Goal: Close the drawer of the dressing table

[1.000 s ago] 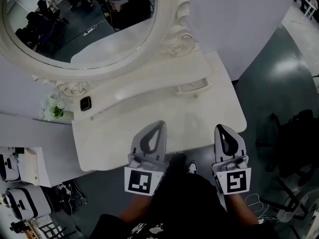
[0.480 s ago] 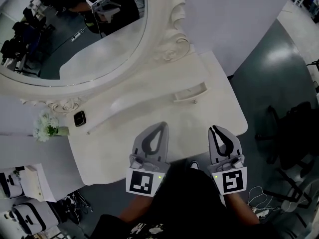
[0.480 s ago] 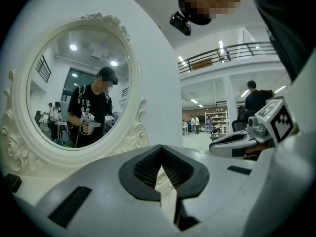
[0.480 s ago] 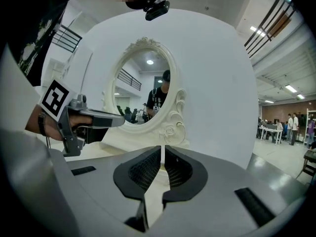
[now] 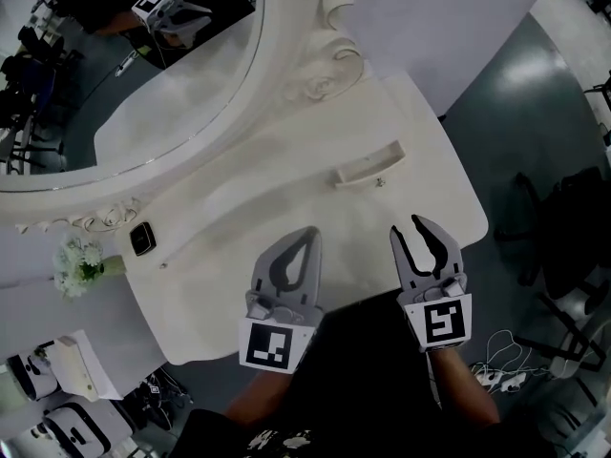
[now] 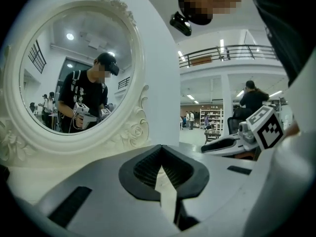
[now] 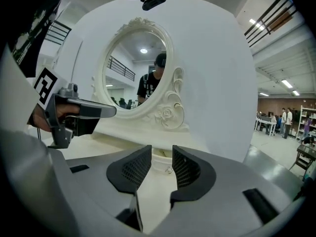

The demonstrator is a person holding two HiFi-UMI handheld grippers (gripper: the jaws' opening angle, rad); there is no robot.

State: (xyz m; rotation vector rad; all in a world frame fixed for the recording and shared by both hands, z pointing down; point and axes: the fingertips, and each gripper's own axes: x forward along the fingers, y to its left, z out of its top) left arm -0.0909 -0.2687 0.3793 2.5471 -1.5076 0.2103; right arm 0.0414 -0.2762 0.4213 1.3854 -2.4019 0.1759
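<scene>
The white dressing table (image 5: 286,208) carries an oval mirror (image 5: 124,74). Its small drawer (image 5: 368,167), with a round knob (image 5: 379,181), stands pulled a little out of the raised back ledge at the right. My left gripper (image 5: 307,234) hovers shut over the table's front edge, and nothing is between its pads (image 6: 173,169). My right gripper (image 5: 409,229) is beside it, short of the drawer, its jaws opening with nothing between them. In the right gripper view the drawer (image 7: 160,159) and knob (image 7: 169,170) show ahead between the pads.
A small black square object (image 5: 142,239) and white flowers (image 5: 76,256) sit at the table's left end. Grey floor lies to the right with a dark chair (image 5: 573,246) and cables (image 5: 496,375). The mirror (image 6: 74,78) reflects the person.
The right gripper's jaws, shut in both earlier frames, now stand apart. Both grippers have shifted slightly over the table's front edge. The left gripper stays shut.
</scene>
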